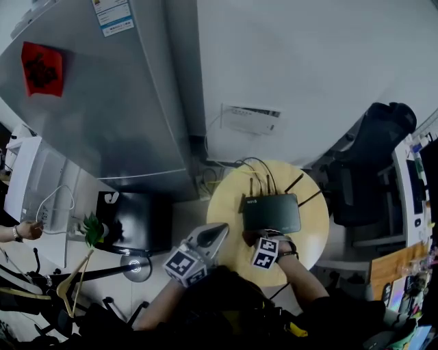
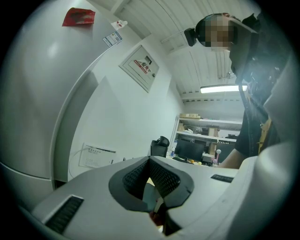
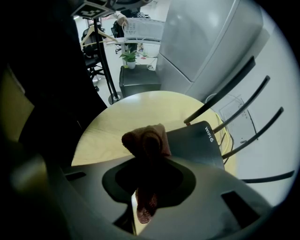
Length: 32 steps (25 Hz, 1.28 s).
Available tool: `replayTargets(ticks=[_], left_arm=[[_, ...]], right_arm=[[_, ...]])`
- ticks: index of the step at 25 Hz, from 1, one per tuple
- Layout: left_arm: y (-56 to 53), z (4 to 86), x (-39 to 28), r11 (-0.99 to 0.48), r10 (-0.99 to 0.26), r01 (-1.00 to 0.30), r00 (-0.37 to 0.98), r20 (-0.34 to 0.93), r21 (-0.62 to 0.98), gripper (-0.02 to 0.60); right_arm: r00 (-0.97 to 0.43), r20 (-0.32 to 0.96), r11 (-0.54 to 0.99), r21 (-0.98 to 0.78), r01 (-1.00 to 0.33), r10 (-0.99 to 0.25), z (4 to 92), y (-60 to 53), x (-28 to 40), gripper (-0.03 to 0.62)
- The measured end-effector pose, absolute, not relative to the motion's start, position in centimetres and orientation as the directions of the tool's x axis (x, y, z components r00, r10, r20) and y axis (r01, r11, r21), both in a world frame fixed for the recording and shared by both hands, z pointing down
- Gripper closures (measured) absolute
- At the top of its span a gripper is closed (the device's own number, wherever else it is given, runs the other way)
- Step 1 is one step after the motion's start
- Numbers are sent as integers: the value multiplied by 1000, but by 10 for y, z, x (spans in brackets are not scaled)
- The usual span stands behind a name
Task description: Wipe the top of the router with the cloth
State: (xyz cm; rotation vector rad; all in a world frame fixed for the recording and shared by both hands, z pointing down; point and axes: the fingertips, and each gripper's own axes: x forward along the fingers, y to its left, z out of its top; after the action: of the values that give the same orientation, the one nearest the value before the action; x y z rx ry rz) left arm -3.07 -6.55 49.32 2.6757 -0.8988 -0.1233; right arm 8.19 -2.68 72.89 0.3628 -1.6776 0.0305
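A grey fridge (image 1: 102,102) fills the left of the head view. It carries a red square sticker (image 1: 42,68) with a dark character, possibly a Chinese one, though it is too blurred to read. A blue and white label (image 1: 113,15) sits near the fridge's top edge, its print too small to make out.

The left gripper (image 1: 217,232) is held off the left rim of the round wooden table (image 1: 226,205). It points up and away from the table, toward the wall. Its jaws are drawn together to a point with nothing between them.

On the wall behind the table hangs a white panel (image 1: 251,119) with lines of print that cannot be read.

The black router (image 1: 271,213) lies flat on the table with its thin antennas fanned toward the wall. In the right gripper view the white letters "WIFI6" show on its top near one corner.

The right gripper (image 1: 256,239) is at the router's near edge, clamped on the pinkish cloth (image 3: 146,140). The cloth bunches out past the jaw tips, at the router's near corner. Whether it touches the top cannot be told.

A dark office chair (image 1: 373,157) stands to the right of the table.
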Motion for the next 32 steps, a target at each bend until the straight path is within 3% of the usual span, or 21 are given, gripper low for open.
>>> replayTargets(ticks=[8,14,18,32], left_arm=[[-68,494,-28,-753,-599,-570,800,14,329,580],[-71,496,-36,-732,-624,-597,781,29,329,580],[-73,497,-44,-710,-651,-626,758,41,323,580],[-69,504,-60,-657,-699,-685,710,85,314,580]], right_arm=[[-169,979,969,75,-234,-117,719,-27,94,528],[-63,905,887,395,-239,-420,701,-112,145,528],[-23,867,842,478,-249,-498,690,-153,157,528],[27,907,886,417,-203,-420,725,-184,159,528]])
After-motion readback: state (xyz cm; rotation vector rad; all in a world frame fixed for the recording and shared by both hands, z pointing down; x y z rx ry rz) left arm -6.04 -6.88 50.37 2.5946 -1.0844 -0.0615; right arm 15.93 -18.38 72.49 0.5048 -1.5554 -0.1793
